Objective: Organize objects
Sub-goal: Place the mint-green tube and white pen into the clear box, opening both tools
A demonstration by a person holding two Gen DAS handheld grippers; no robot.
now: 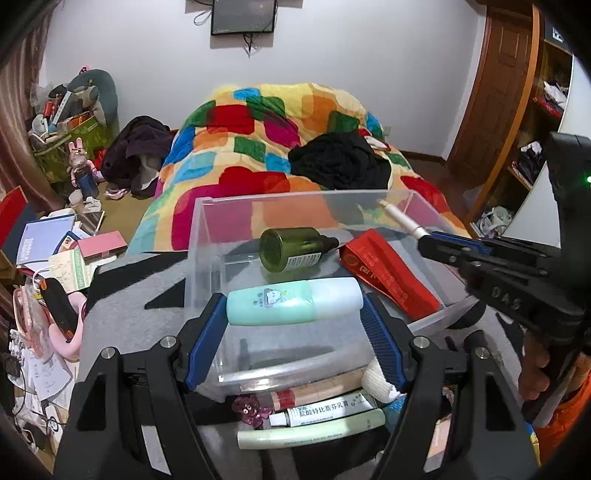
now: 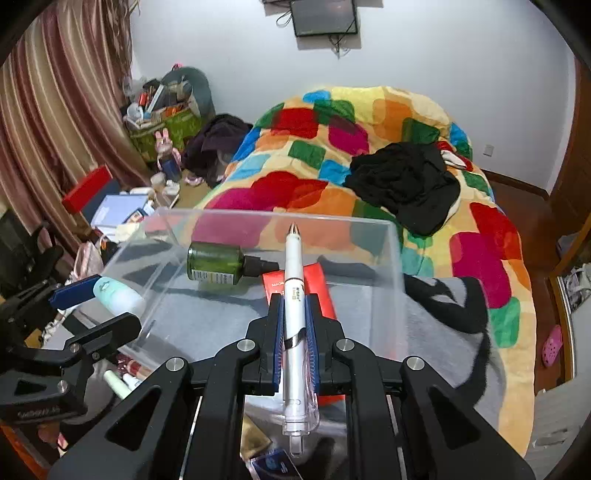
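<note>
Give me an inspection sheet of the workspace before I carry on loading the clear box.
Surface: grey and black blanket over the bed, clear plastic box resting on it.
Job's things: green bottle and red packet lie inside the box; mint lotion bottle and white pen are held over it.
Clutter: tubes lie loose in front of the box; books and papers piled at left.
Grippers: left gripper closed on the mint lotion bottle; right gripper shut on the white pen.
Cables: cord hanging below the wall screen.
Surroundings: patchwork quilt, black clothing, striped curtain, wooden door.
</note>
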